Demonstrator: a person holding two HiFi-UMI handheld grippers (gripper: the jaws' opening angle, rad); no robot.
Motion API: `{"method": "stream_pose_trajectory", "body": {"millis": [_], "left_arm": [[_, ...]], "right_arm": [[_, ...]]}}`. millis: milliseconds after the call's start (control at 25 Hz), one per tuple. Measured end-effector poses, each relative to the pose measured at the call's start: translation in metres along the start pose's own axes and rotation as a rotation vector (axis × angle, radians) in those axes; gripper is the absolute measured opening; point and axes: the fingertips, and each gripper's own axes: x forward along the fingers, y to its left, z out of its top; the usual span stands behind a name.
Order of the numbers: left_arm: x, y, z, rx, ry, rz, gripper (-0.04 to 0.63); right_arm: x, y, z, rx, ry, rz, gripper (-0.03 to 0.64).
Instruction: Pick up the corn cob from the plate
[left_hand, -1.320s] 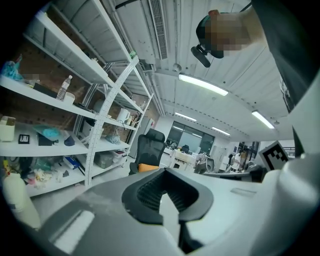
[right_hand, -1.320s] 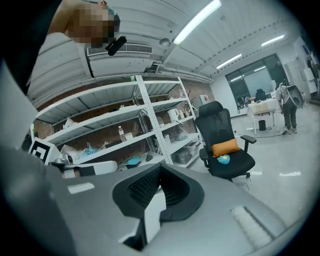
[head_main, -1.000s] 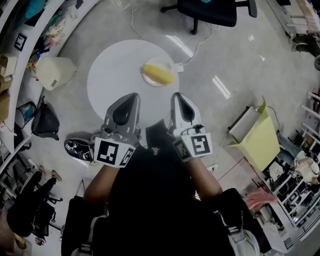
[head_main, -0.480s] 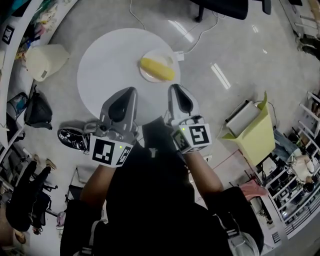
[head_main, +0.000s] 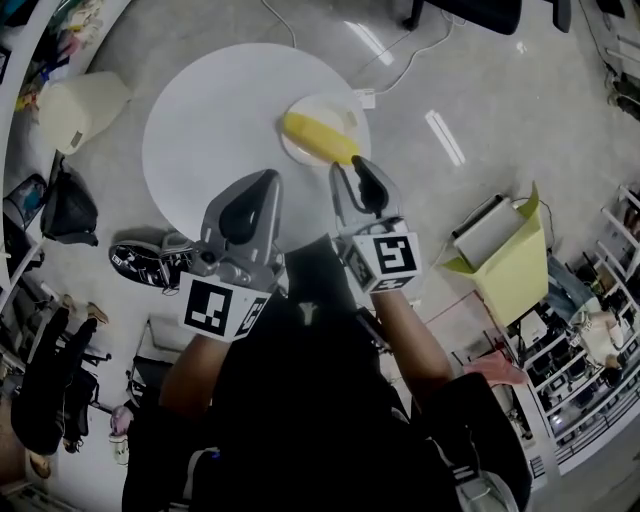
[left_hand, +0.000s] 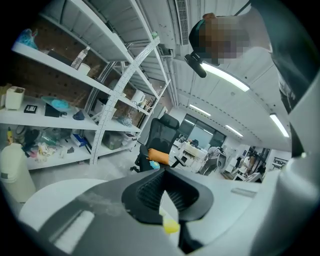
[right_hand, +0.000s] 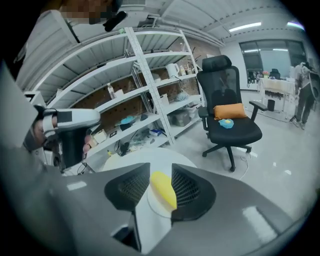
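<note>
Seen from above: a person (head_main: 300, 400) in a dark top stands at the 6 o'clock side of a round white table (head_main: 220, 120). A yellow corn cob (head_main: 320, 138) lies on its side on a small white plate (head_main: 325, 105). The plate sits at approx. 3 o'clock on the tabletop, close to the edge. The cob lies slanted, one end toward 10 o'clock, the other toward 4.

R gripper (head_main: 352, 172) points at the cob from 6 o'clock, tips just beside the plate's near rim, not touching the cob. Its jaws stand partway spread and have just been opening. In the right gripper view the cob shows in the gap btwn the two pads, but neither pad presses on it. Btwn tips and cob there is only plate rim and bare tabletop.

L gripper (head_main: 262, 185) hangs over the table's 6 o'clock edge, left of the R gripper and well apart from the plate. Its jaw tips are pressed together w/ nothing pinched.

Around the table, on the grey floor:
- black office chair (head_main: 480, 10) at 1 o'clock, beyond the plate
- white cable (head_main: 405, 65) trailing from near the plate toward the chair
- pale jug (head_main: 75, 105) at 9 o'clock
- black bag (head_main: 65, 210) at 8 o'clock
- black-and-white shoe (head_main: 135, 268) at 7 o'clock
- yellow-green bin (head_main: 515, 275) at 4 o'clock

Shelves (head_main: 20, 60) w/ clutter run along the far left.
</note>
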Motion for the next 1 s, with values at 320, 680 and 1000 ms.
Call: {"method": "stream_pose_trajectory", "body": {"millis": [320, 680, 1000], "left_arm": [[0.012, 0.013, -0.020, -0.028, 0.028, -0.001, 0.005], [0.020, 0.017, -0.036, -0.051, 0.053, 0.002, 0.005], [0.021, 0.026, -0.045, -0.071, 0.061, 0.019, 0.005]], "right_arm": [[0.036, -0.003, -0.029, -0.217, 0.151, 0.038, 0.233], [0.062, -0.009, -0.056, -0.452, 0.294, 0.089, 0.278], [0.082, -0.003, -0.070, -0.600, 0.365, 0.167, 0.310]]}}
